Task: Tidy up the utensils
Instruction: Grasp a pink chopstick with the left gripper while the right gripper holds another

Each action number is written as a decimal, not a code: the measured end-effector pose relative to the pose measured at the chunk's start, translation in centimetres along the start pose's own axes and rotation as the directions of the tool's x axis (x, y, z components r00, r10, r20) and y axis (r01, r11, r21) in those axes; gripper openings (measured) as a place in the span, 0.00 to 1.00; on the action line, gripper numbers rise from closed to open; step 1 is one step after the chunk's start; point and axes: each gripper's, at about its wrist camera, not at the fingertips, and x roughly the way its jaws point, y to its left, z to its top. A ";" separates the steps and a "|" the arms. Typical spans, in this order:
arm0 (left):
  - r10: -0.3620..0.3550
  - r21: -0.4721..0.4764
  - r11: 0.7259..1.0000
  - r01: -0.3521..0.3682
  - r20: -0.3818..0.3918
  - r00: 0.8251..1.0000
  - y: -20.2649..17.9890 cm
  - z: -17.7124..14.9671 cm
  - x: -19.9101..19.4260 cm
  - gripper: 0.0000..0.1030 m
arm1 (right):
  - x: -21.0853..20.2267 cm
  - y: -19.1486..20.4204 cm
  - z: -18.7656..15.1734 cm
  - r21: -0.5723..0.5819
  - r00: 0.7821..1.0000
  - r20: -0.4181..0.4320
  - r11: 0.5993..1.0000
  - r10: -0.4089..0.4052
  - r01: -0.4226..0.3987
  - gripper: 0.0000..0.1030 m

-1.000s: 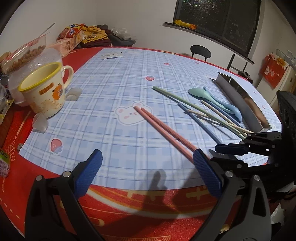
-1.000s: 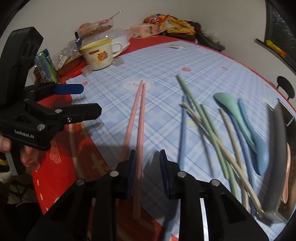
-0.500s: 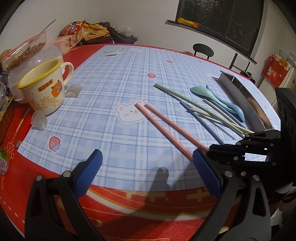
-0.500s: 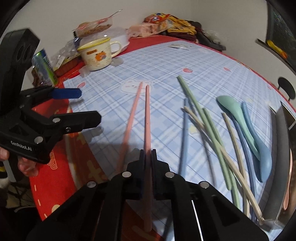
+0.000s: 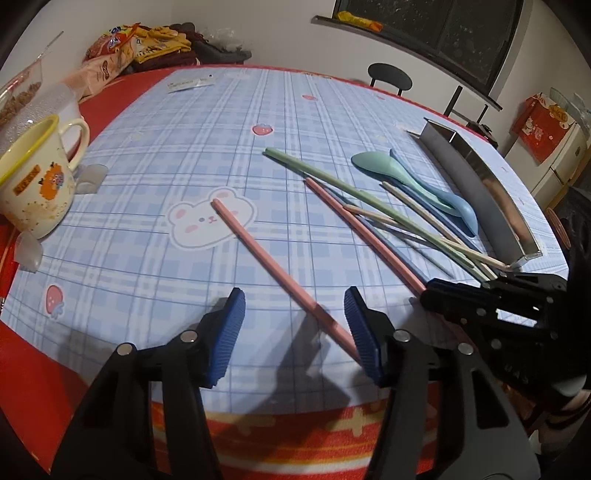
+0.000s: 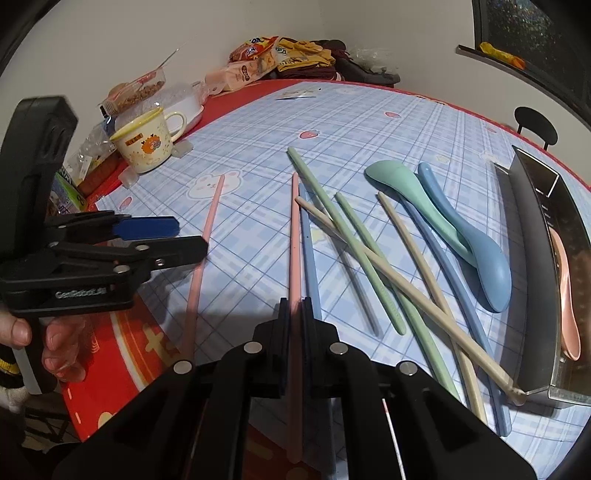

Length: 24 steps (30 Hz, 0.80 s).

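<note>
Utensils [image 6: 373, 258] scattered, blue plaid tablecloth [image 5: 184, 147], red table [image 5: 122, 92], dark window [image 5: 461, 33]

Shiny metal tray [image 6: 537, 184] — matt chopsticks [image 6: 373, 258]

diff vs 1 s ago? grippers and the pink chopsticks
Right gripper shut on one pink chopstick and swung it away from its mate toward the green ones. Left gripper moved in over the other pink chopstick, jaws closing around it, not gripping yet. Spoons, other chopsticks and metal tray unchanged.
</note>
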 end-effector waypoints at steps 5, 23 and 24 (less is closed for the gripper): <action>0.030 0.041 0.999 -0.030 -0.016 0.999 -1.3 0.4 0.8 0.55 | 0.0 -0.2 0.0 0.008 1.000 0.001 1.000 0.013 -0.013 0.07; 0.107 0.178 0.979 -0.104 -0.010 0.994 -3.1 -0.6 1.0 0.50 | -0.2 -0.6 -0.2 0.029 0.999 0.006 0.999 0.037 -0.037 0.07; 0.103 0.183 0.978 -0.099 -0.011 0.995 -3.0 -0.6 0.9 0.49 | -0.2 -0.6 -0.2 0.029 0.999 0.005 0.999 0.037 -0.037 0.07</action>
